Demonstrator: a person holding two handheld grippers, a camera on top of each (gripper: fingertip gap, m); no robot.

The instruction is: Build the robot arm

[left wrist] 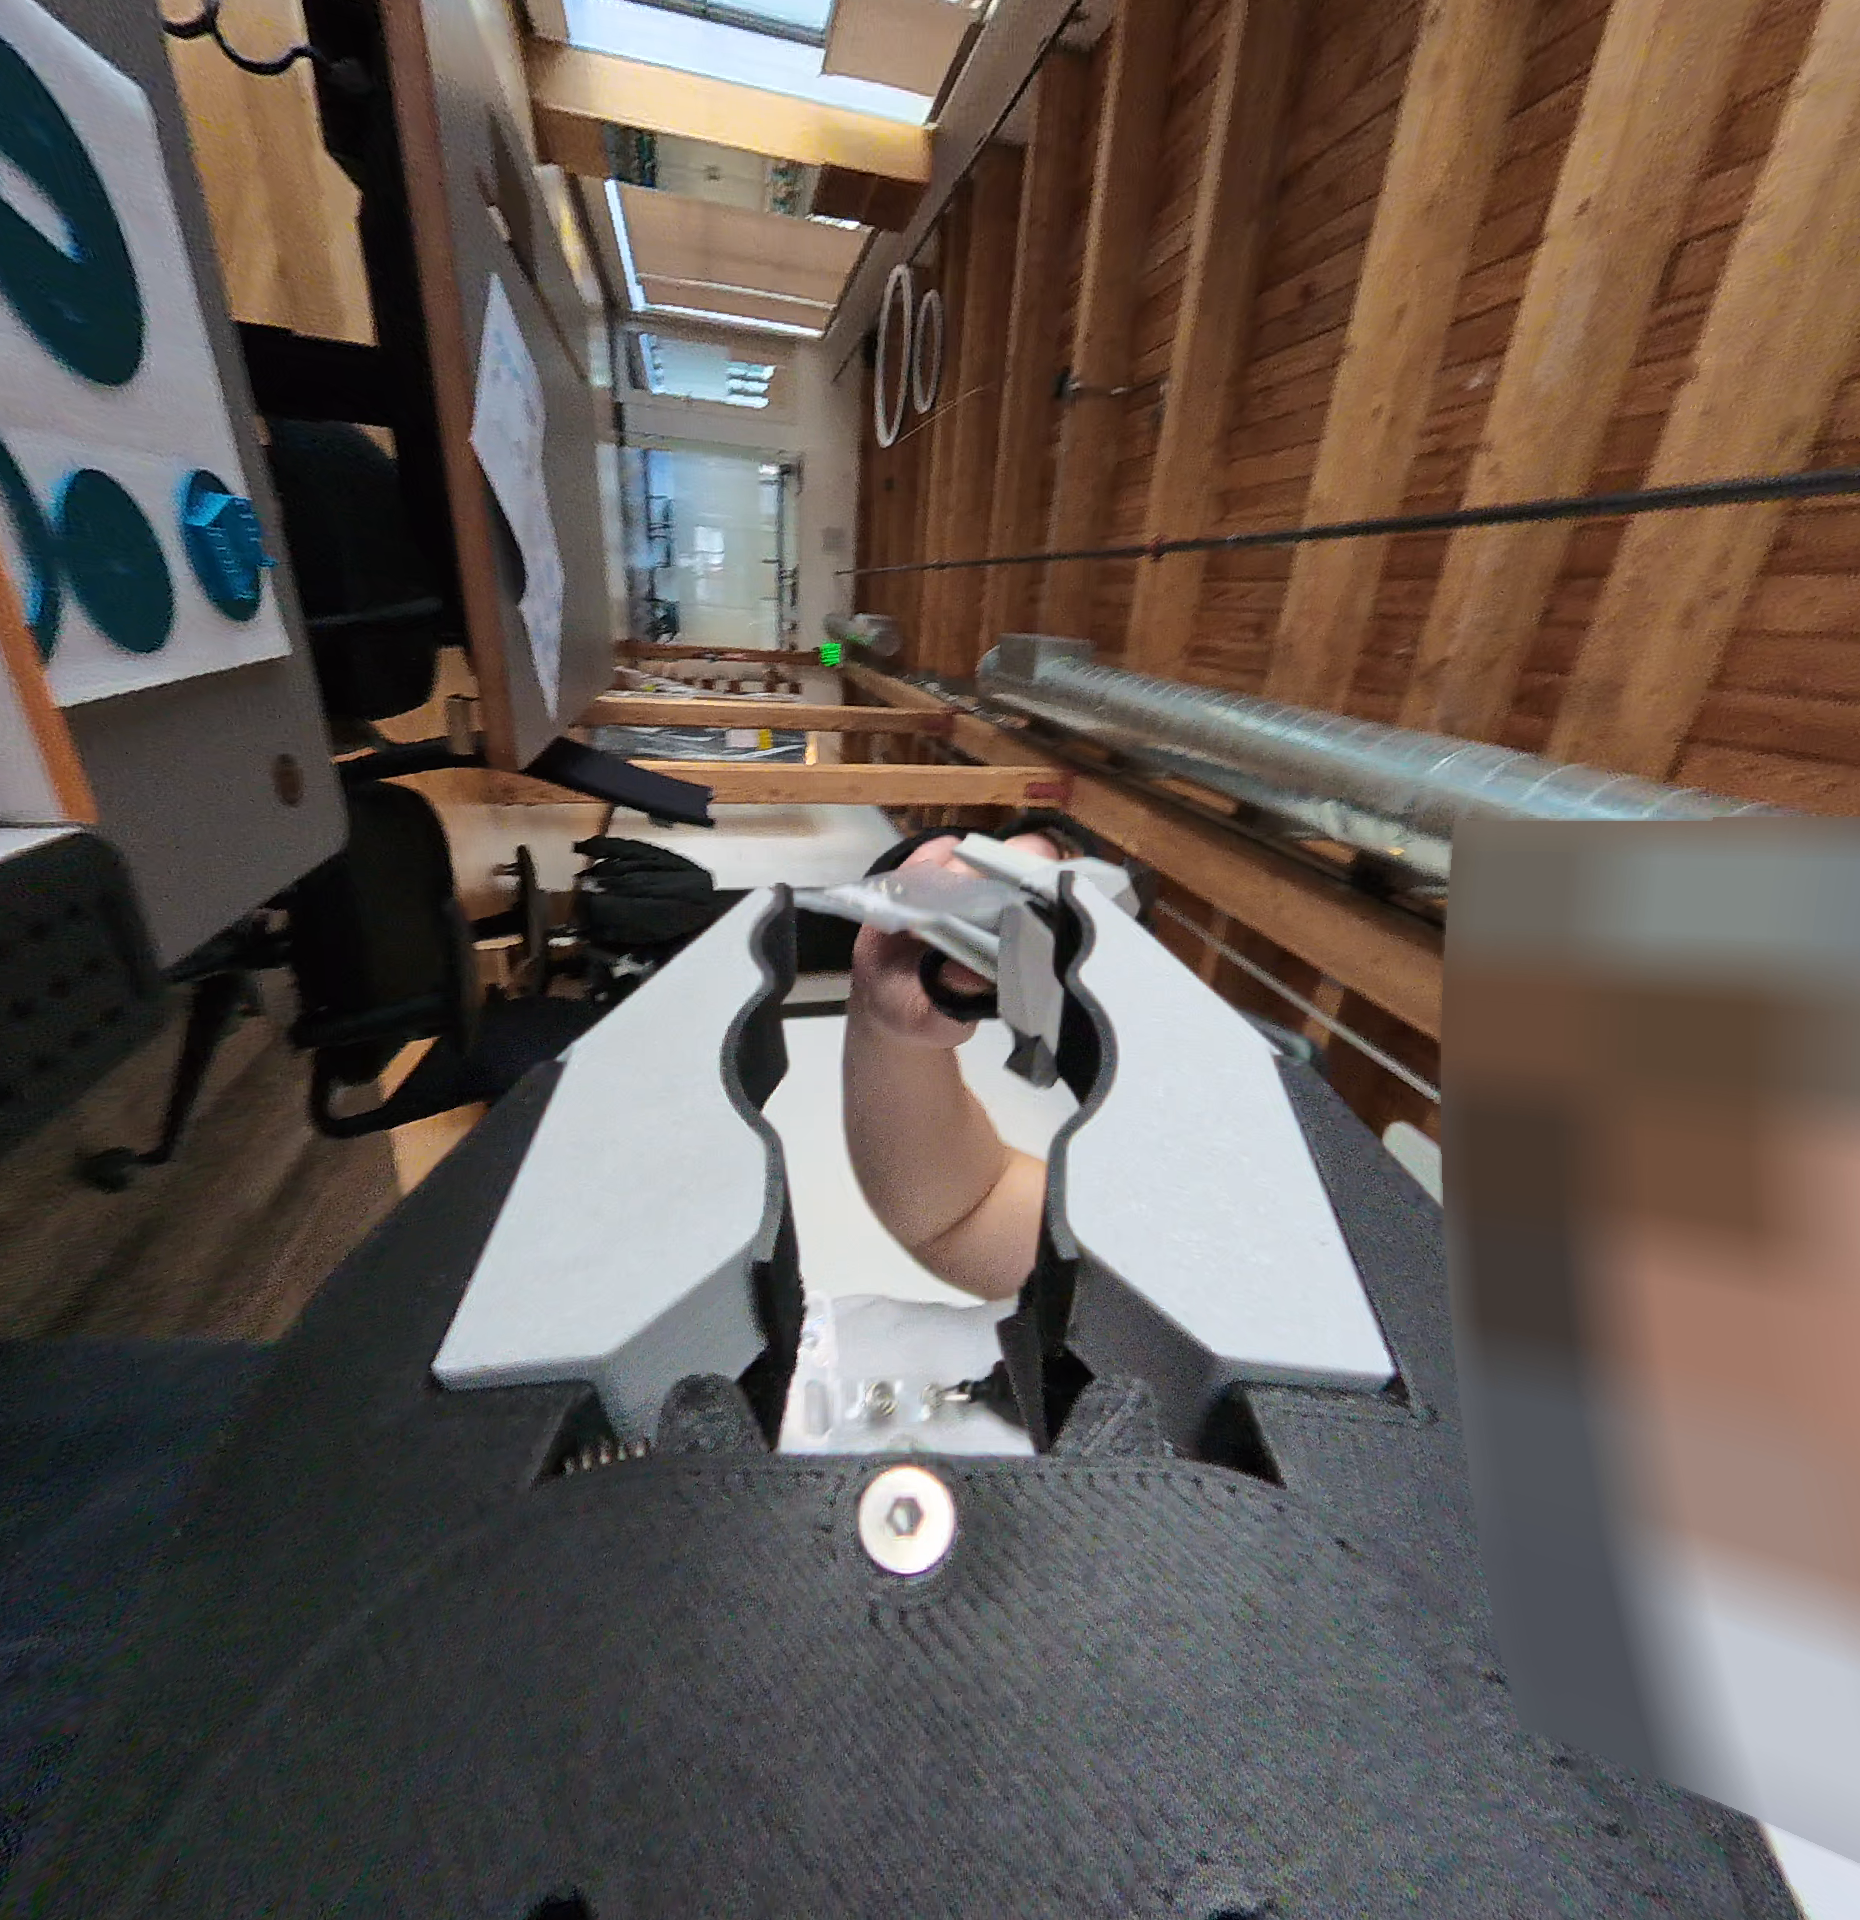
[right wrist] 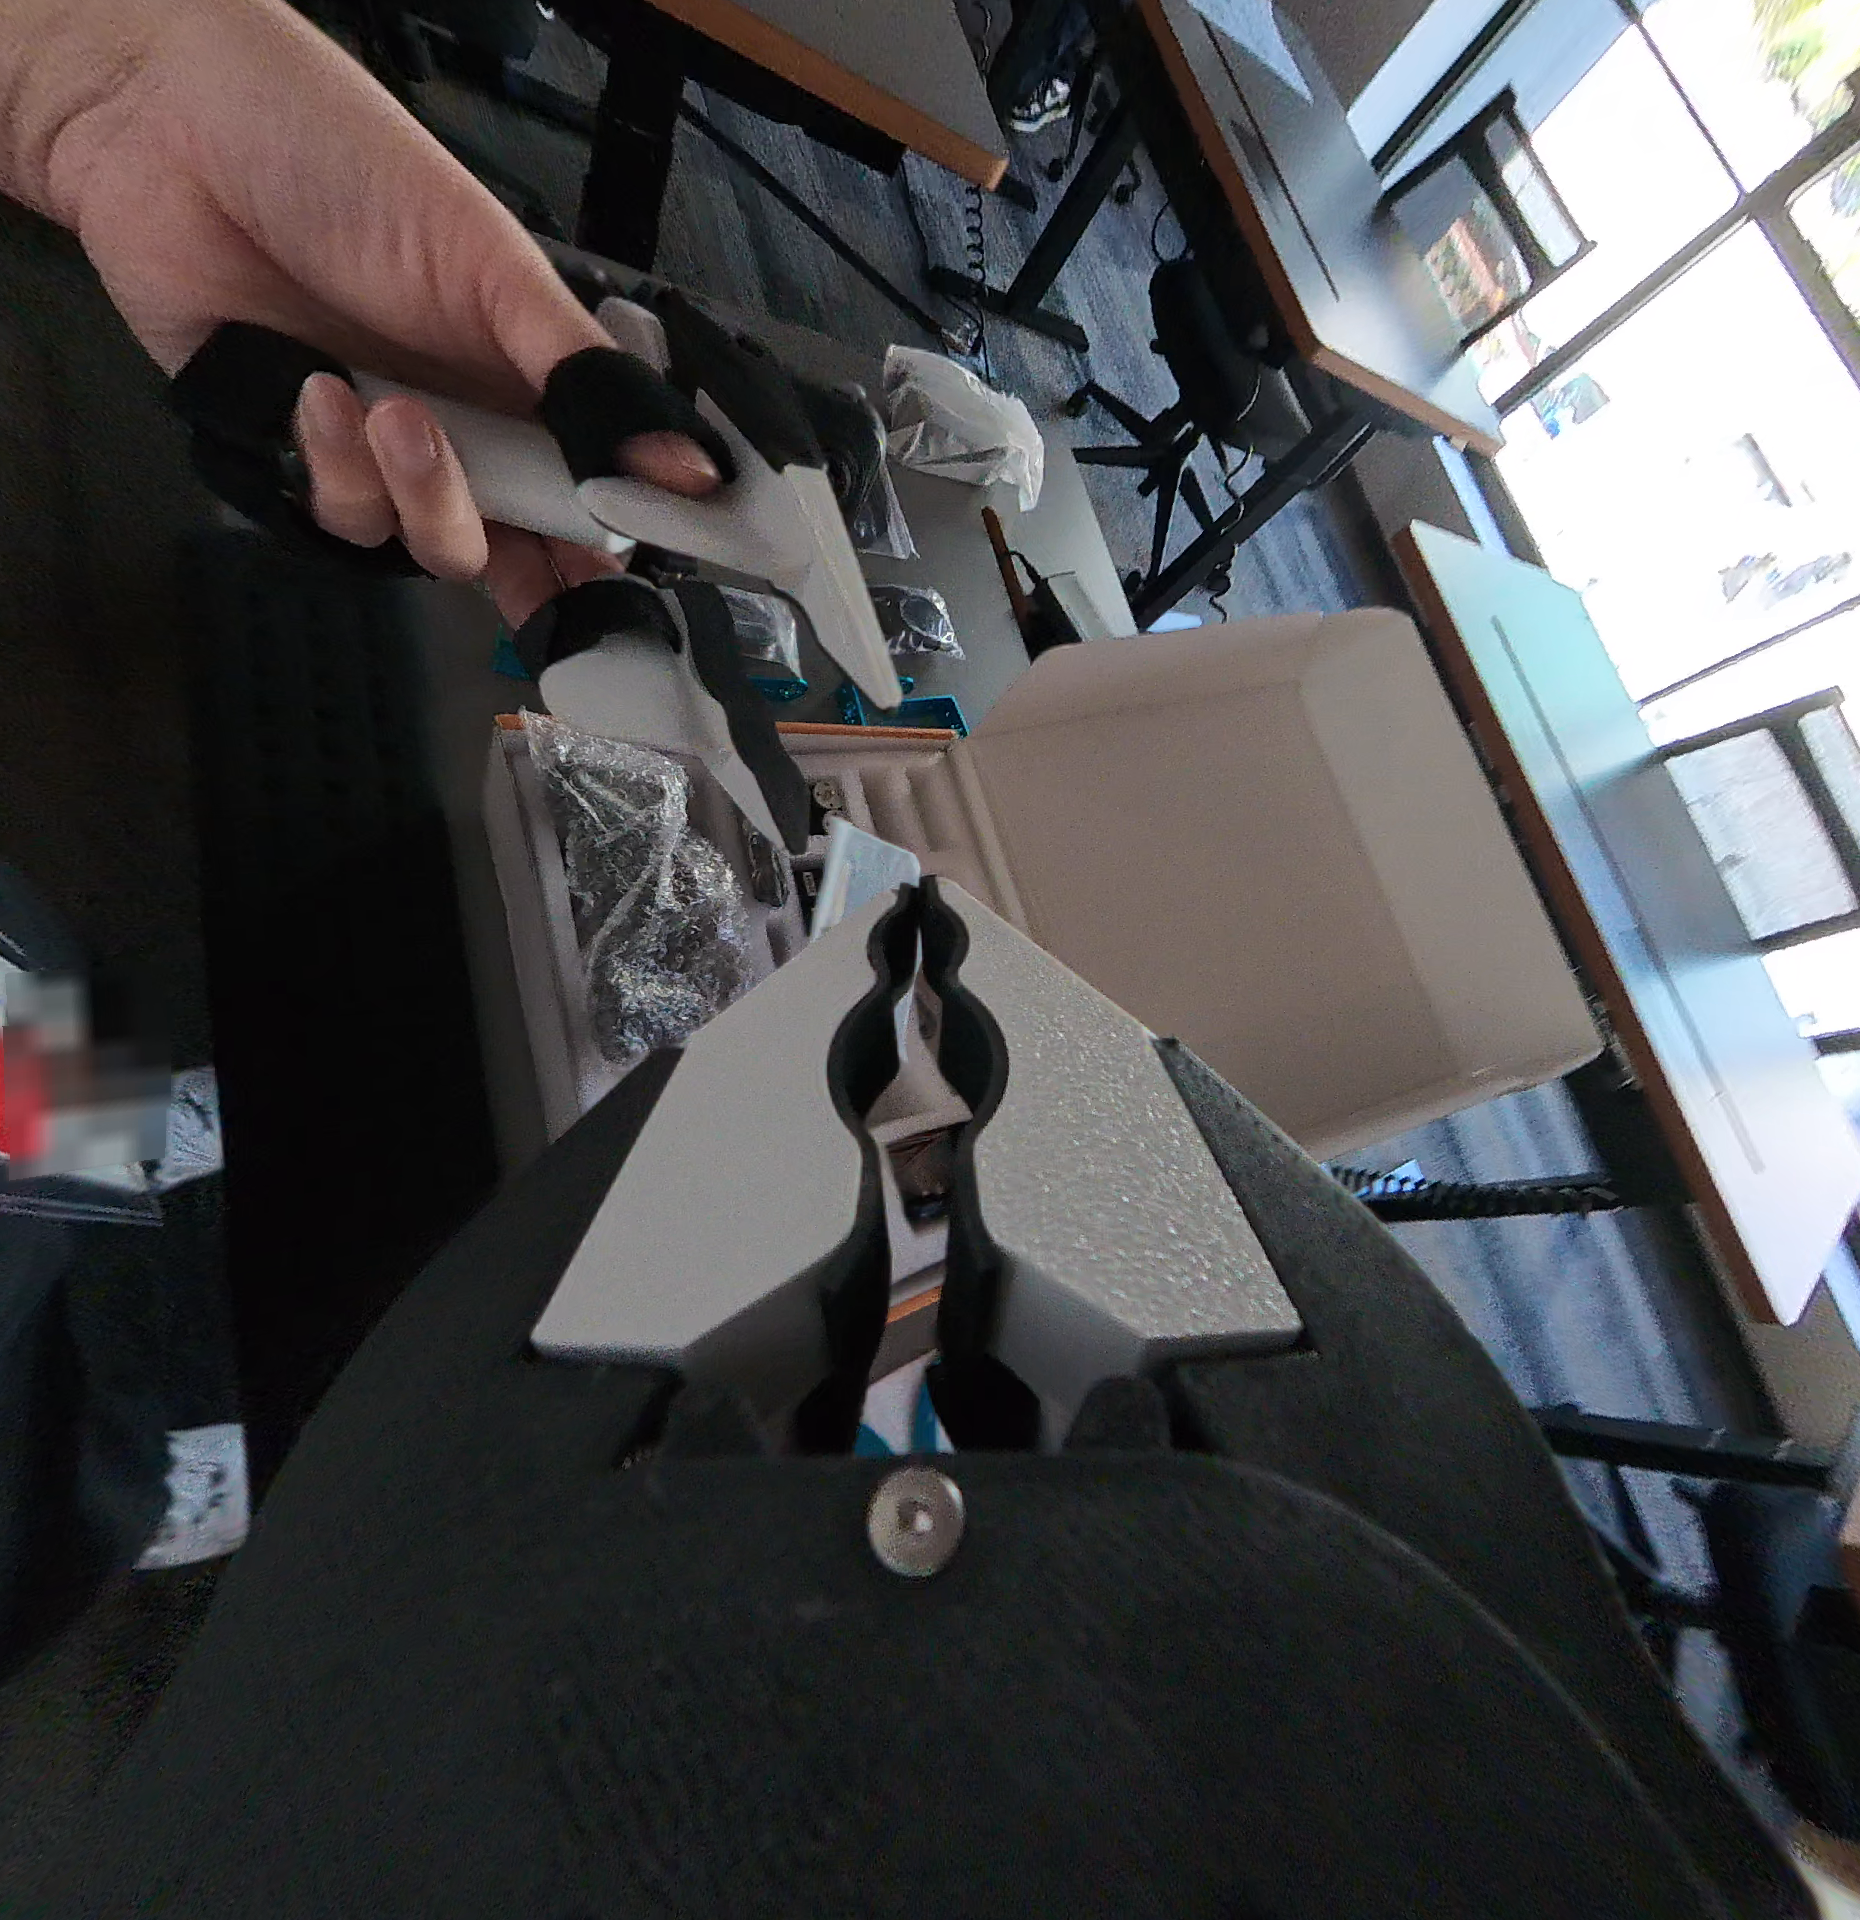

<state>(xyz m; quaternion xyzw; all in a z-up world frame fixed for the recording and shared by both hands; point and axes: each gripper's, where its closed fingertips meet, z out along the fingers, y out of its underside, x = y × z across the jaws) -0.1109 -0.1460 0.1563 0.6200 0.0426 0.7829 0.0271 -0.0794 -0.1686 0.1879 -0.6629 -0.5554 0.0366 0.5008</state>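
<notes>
My right gripper (right wrist: pixel 921 891) is shut on a thin flat pale packet (right wrist: pixel 866 871) that sticks out past its tips. In the left wrist view the same gripper (left wrist: pixel 993 920) is held by a hand and carries the packet (left wrist: pixel 884 902) crosswise. My left gripper (left wrist: pixel 926 899) is open, its fingers wide apart, with the packet in front of the gap. The packet's free end lies close to one left fingertip (left wrist: pixel 778 914); I cannot tell whether they touch. The left gripper (right wrist: pixel 838 764) also shows in the right wrist view, open, in a hand with black straps.
An open white cardboard box (right wrist: pixel 1269 883) lies below the grippers, with a bubble-wrapped dark item (right wrist: pixel 635 914) in it. Small plastic bags (right wrist: pixel 957 426) and blue parts (right wrist: pixel 926 717) lie on the grey table. Desks and black office chairs (left wrist: pixel 386 935) stand around. Some 6 cm of space lies between my two pairs of fingers.
</notes>
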